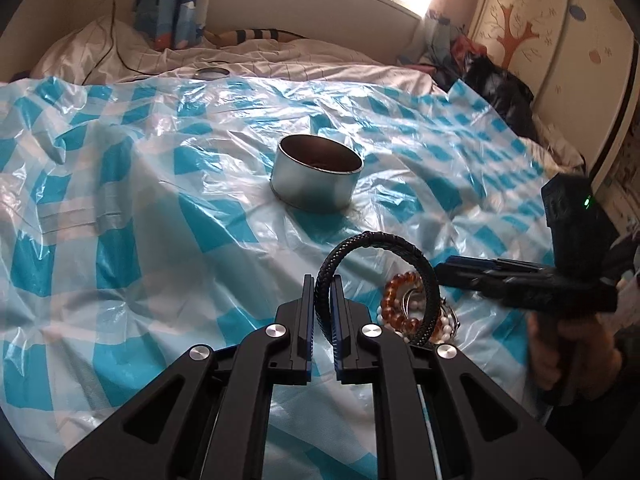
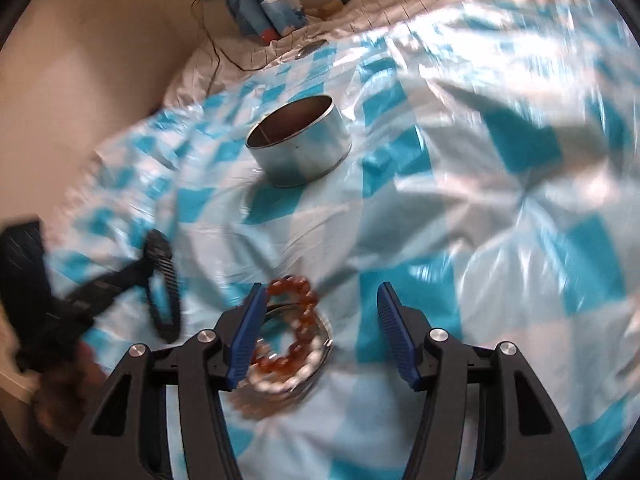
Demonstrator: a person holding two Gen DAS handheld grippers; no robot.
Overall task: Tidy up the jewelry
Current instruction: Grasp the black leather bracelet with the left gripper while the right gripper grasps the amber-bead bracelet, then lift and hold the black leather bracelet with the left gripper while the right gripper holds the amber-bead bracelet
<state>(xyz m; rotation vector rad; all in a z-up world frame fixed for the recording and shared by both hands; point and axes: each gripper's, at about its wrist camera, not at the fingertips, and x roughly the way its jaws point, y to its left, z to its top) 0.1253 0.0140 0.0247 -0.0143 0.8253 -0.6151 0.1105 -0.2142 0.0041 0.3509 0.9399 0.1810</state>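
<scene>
One black braided bracelet [image 1: 372,276] is in view, along with one amber bead bracelet [image 1: 400,300] and at least one white bead strand [image 1: 442,326], though how many white strands lie in that heap cannot be told. There is one metal bangle [image 2: 320,330] under the beads, one open round tin [image 1: 318,172], and one flat round lid [image 1: 212,73] at the far edge of the single blue-checked plastic sheet [image 1: 120,220]. Two grippers show, the left [image 1: 322,292] and the right [image 2: 322,320], each with two fingers.
</scene>
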